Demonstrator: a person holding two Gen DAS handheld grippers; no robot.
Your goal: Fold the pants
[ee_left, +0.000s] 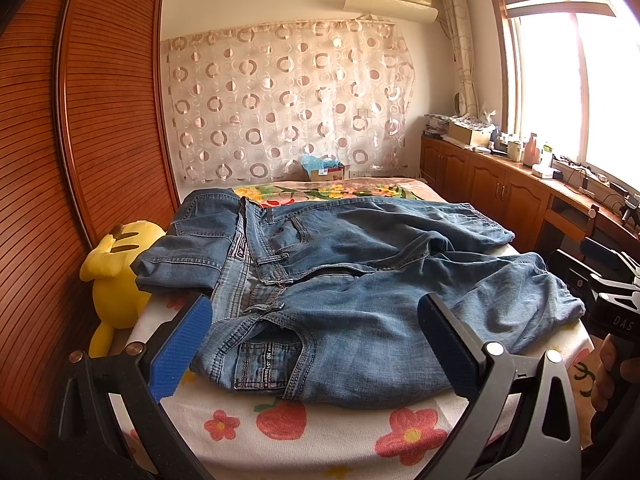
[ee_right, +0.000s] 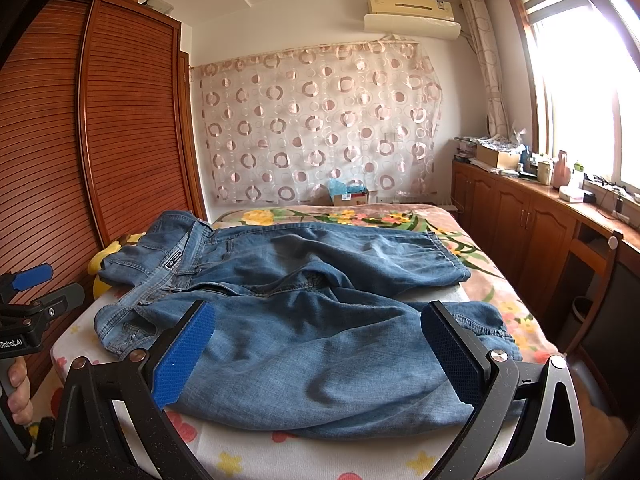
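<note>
Blue jeans [ee_left: 340, 280] lie spread on a flowered pad on the bed, waistband to the left, both legs running right; they also show in the right wrist view [ee_right: 304, 312]. My left gripper [ee_left: 316, 312] is open and empty, hovering just in front of the near waist and pocket. My right gripper [ee_right: 320, 320] is open and empty, hovering in front of the near leg. Each gripper shows at the edge of the other's view: the right gripper [ee_left: 608, 280] and the left gripper [ee_right: 36, 292].
A yellow plush toy [ee_left: 116, 272] sits left of the jeans beside the wooden wardrobe [ee_left: 80, 140]. A low cabinet [ee_left: 500, 184] with clutter runs along the right under the window. A cardboard box [ee_left: 326, 170] stands behind the bed [ee_right: 500, 300].
</note>
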